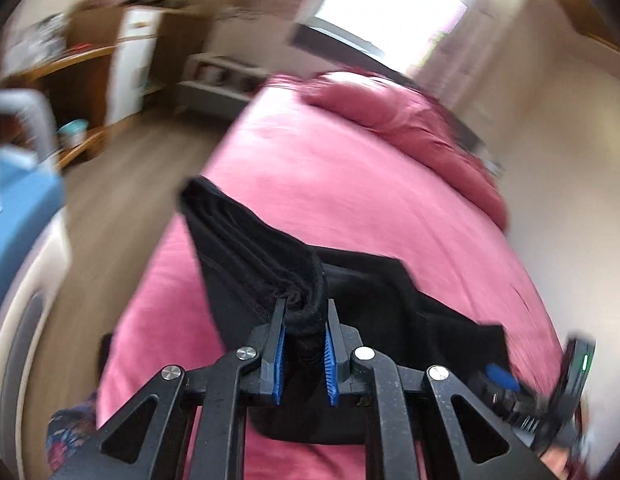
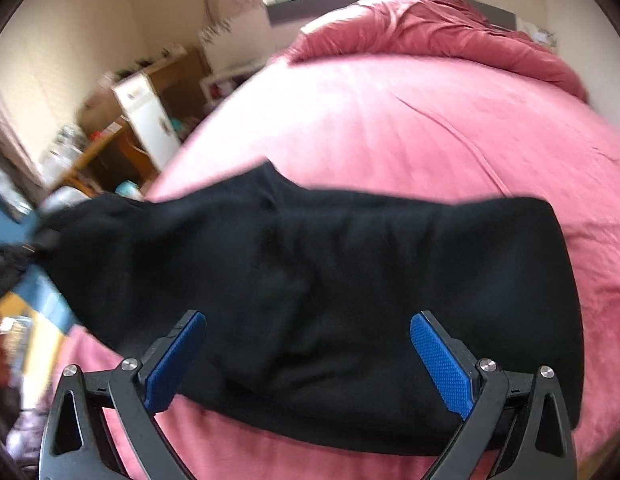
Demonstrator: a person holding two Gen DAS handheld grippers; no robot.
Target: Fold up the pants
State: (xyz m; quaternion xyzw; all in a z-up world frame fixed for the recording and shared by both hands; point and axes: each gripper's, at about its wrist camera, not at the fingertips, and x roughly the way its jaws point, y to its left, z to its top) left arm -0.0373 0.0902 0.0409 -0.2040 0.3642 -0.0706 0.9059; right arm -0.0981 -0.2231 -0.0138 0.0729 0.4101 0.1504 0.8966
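Note:
Black pants (image 2: 329, 280) lie across the near part of a pink bed (image 2: 389, 120). In the left wrist view my left gripper (image 1: 304, 308) is shut on a bunched end of the pants (image 1: 270, 256), lifted off the bed, with cloth squeezed between the blue pads. The rest of the garment trails down to the right. In the right wrist view my right gripper (image 2: 310, 332) stands wide open just above the pants, its blue pads (image 2: 441, 364) apart with nothing gripped. The left end of the pants rises toward the left edge of that view.
A crumpled pink duvet (image 2: 449, 28) is heaped at the head of the bed under a window (image 1: 393, 4). Wooden shelves and a white cabinet (image 2: 150, 116) stand across the wooden floor (image 1: 130, 184) to the left. The other gripper's body (image 1: 557, 392) shows at lower right.

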